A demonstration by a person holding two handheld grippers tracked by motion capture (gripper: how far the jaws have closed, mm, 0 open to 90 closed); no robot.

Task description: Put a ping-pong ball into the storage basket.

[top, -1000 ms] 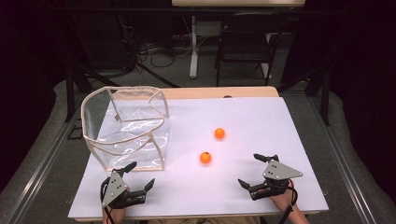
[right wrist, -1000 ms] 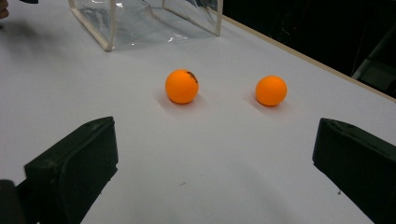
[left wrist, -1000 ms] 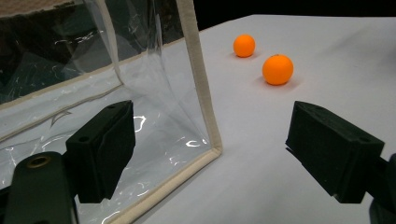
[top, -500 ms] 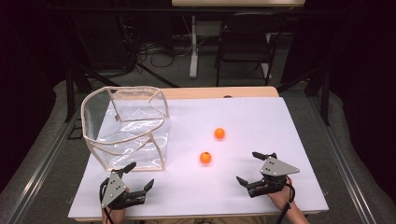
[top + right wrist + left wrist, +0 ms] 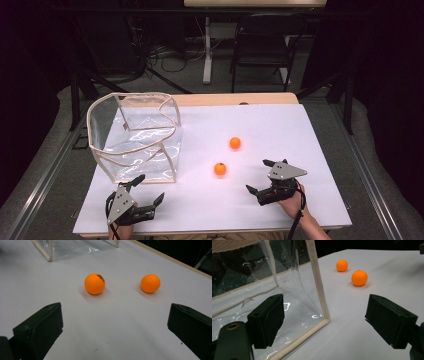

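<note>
I hold my right gripper [image 5: 260, 176] low over the white table [image 5: 300, 130], on the near right part of it, its jaws spread wide with nothing between them; its grey three-cornered plate [image 5: 285, 171] sits on top, and my hand [image 5: 292, 205] grips it from behind with the cable trailing down my wrist. Ahead of those jaws lie two orange balls; the nearer orange ball [image 5: 220, 169] rests on the table just off my right gripper, towards the middle of the sheet, and in the right gripper view it [image 5: 94, 283] shows a small dark print on its upper side; the farther orange ball [image 5: 235, 143] lies beyond it, apart from it and not touching, and in the right gripper view it [image 5: 150, 283] sits to the right of the first.

My left gripper [image 5: 149, 189] is at the near left of the table, its jaws also released and holding nothing; in the left gripper view the gap between the jaws frames the near corner of the clear bag [image 5: 294, 292]. That clear bag [image 5: 132, 137], see-through plastic with a cream trim, stands upright and open-topped on the left part of the table, just beyond my left gripper; the jaws are close to its bottom corner, though I cannot tell whether they touch it. Both balls lie outside the bag, to its right.
</note>
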